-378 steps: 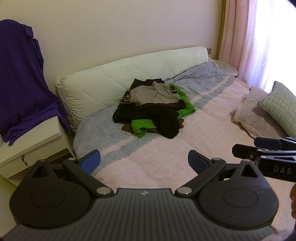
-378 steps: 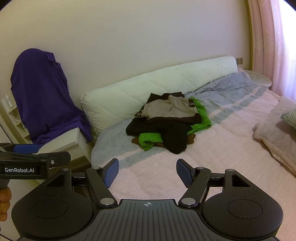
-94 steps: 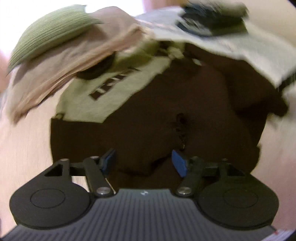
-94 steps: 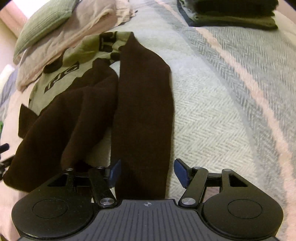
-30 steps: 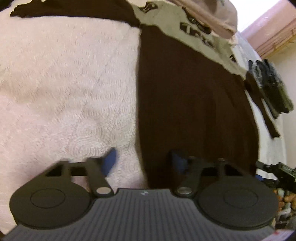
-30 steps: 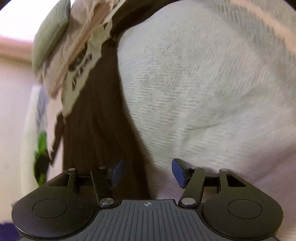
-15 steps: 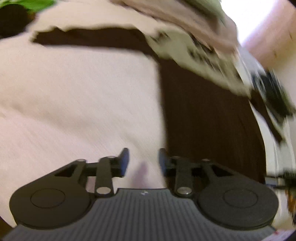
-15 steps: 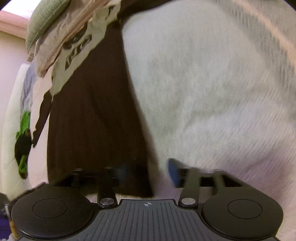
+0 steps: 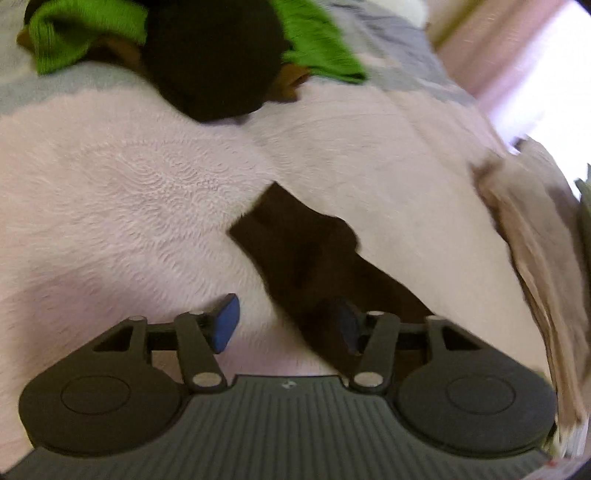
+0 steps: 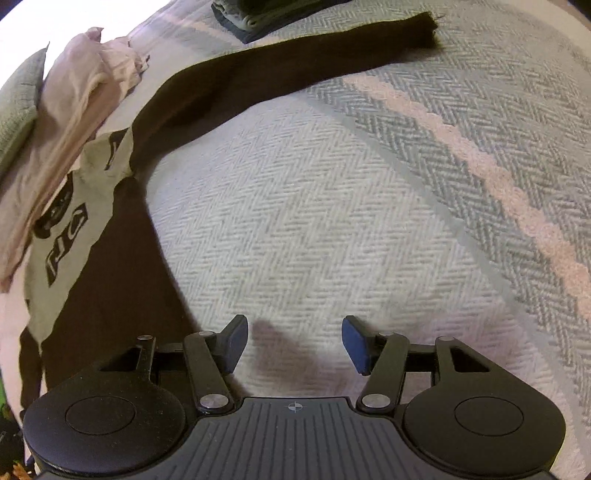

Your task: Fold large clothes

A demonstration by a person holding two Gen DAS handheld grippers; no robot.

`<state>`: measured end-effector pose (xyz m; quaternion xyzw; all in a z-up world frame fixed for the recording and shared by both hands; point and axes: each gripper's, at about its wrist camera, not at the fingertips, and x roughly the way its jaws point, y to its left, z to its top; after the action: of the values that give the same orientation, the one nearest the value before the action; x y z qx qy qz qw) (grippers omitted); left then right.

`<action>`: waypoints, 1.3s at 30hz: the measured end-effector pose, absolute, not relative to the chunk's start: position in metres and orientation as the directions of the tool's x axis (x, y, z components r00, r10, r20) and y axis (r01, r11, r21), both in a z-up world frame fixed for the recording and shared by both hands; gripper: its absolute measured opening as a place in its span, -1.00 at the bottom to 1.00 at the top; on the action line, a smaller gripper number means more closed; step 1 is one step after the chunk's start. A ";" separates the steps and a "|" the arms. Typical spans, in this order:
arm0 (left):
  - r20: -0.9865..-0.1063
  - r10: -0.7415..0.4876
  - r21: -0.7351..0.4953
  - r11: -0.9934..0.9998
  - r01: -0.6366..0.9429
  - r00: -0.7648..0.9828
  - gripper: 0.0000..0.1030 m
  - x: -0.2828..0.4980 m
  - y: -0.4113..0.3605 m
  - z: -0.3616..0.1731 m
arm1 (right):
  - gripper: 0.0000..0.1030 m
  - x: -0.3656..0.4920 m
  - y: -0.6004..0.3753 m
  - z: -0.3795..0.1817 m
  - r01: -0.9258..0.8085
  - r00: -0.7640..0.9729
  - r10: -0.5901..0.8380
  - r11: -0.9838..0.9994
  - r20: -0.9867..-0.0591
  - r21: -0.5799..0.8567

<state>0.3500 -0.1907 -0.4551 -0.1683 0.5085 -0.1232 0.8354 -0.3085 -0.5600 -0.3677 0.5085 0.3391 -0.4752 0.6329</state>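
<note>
A dark brown sweater (image 10: 122, 266) with a grey-green lettered chest panel (image 10: 70, 229) lies spread on the bed (image 10: 332, 221), body flat and one sleeve (image 10: 295, 59) stretched out straight across the herringbone blanket toward a folded stack (image 10: 255, 14) at the far edge. The other sleeve (image 9: 310, 251) lies on the pink fleece side of the bed, slightly rumpled, its cuff end pointing toward the pile of unfolded green and black clothes (image 9: 207, 55). A pinkish pillow (image 10: 74, 99) lies just beside the sweater's shoulder.

The left gripper (image 9: 288, 325) hovers low over the near part of the rumpled sleeve, fingers spread; its right finger (image 9: 347, 328) appears to lie over the brown cloth and the left finger (image 9: 225, 323) over bare fleece, with nothing pinched. The right gripper (image 10: 295, 343) stands over bare blanket just beside the sweater's side edge, fingers likewise spread and holding nothing.

The step in hand appears to be taking up the sleeves to fold them inward across the body. To do it well, each gripper should probably close near the cuff or at mid-sleeve on a single layer of cloth, lift only enough to clear the bed, and lay the sleeve flat over the chest panel. The rumpled sleeve should first be smoothed, or its creases will be folded in. The soft knit may sag and slip from a shallow pinch.
</note>
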 end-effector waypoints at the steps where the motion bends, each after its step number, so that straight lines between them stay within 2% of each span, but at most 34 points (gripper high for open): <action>1: -0.804 -0.373 -0.398 0.916 0.047 0.462 -0.85 0.351 -0.186 -0.454 | 0.05 -0.307 -0.561 -0.368 0.948 0.314 -0.258 0.031 -0.914 0.317; 5: -0.738 -0.306 -0.256 0.952 0.169 0.602 -0.86 0.323 -0.187 -0.422 | 0.04 -0.298 -0.563 -0.370 0.947 0.318 -0.260 0.040 -0.912 0.319; 8: -0.672 -0.236 -0.099 0.968 0.230 0.702 -0.84 0.292 -0.174 -0.404 | 0.05 -0.297 -0.566 -0.369 0.943 0.332 -0.258 0.057 -0.907 0.329; 10: -0.684 -0.191 0.007 0.963 0.268 0.704 -0.83 0.274 -0.176 -0.412 | 0.05 -0.299 -0.570 -0.370 0.941 0.338 -0.253 0.069 -0.907 0.331; 11: -0.712 -0.147 0.066 0.959 0.274 0.687 -0.91 0.269 -0.181 -0.425 | 0.05 -0.302 -0.574 -0.372 0.938 0.346 -0.250 0.082 -0.904 0.336; 13: -0.751 -0.032 0.187 0.947 0.259 0.659 -0.93 0.260 -0.186 -0.451 | 0.05 -0.310 -0.583 -0.374 0.936 0.351 -0.244 0.105 -0.904 0.335; 14: -0.740 0.001 0.215 0.948 0.236 0.672 -0.93 0.254 -0.187 -0.453 | 0.05 -0.315 -0.589 -0.374 0.936 0.352 -0.243 0.116 -0.904 0.333; 18: -0.757 -0.025 0.123 0.976 0.180 0.653 -0.85 0.217 -0.180 -0.424 | 0.05 -0.356 -0.621 -0.365 0.938 0.341 -0.318 0.184 -0.884 0.296; 21: -0.785 -0.092 0.047 0.977 0.207 0.613 -0.77 0.167 -0.184 -0.395 | 0.05 -0.395 -0.652 -0.363 0.942 0.326 -0.390 0.209 -0.861 0.261; 26: -0.829 -0.181 -0.066 0.971 0.229 0.529 -0.69 0.080 -0.216 -0.369 | 0.05 -0.466 -0.706 -0.374 0.898 0.418 -0.517 0.108 -0.747 0.427; 28: -0.845 -0.203 -0.085 0.964 0.250 0.495 -0.69 0.051 -0.232 -0.366 | 0.05 -0.474 -0.723 -0.378 0.919 0.388 -0.559 0.173 -0.733 0.355; 30: -0.857 -0.213 -0.081 0.955 0.285 0.470 -0.68 0.028 -0.250 -0.368 | 0.05 -0.469 -0.731 -0.380 0.923 0.371 -0.591 0.321 -0.716 0.213; 31: -0.862 -0.218 -0.081 0.950 0.300 0.457 -0.68 0.018 -0.258 -0.369 | 0.05 -0.468 -0.734 -0.381 0.906 0.395 -0.588 0.378 -0.706 0.192; 32: -0.867 -0.223 -0.084 0.946 0.312 0.446 -0.68 0.009 -0.266 -0.370 | 0.05 -0.469 -0.738 -0.381 0.885 0.436 -0.568 0.412 -0.698 0.218; 34: -0.874 -0.232 -0.088 0.940 0.331 0.426 -0.68 -0.005 -0.281 -0.371 | 0.05 -0.478 -0.751 -0.383 0.820 0.569 -0.488 0.392 -0.662 0.417; 36: -0.876 -0.240 -0.090 0.934 0.347 0.419 -0.68 -0.015 -0.294 -0.370 | 0.05 -0.491 -0.766 -0.389 0.719 0.686 -0.408 0.252 -0.603 0.648; 39: -0.874 -0.256 -0.094 0.923 0.374 0.412 -0.66 -0.025 -0.315 -0.367 | 0.04 -0.513 -0.781 -0.400 0.601 0.709 -0.456 -0.009 -0.539 0.799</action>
<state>-0.0249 -0.3151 -0.3673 0.0579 0.5085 -0.1878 0.8383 -0.5126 -0.7809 -0.4000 0.6020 0.0606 -0.3767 0.7014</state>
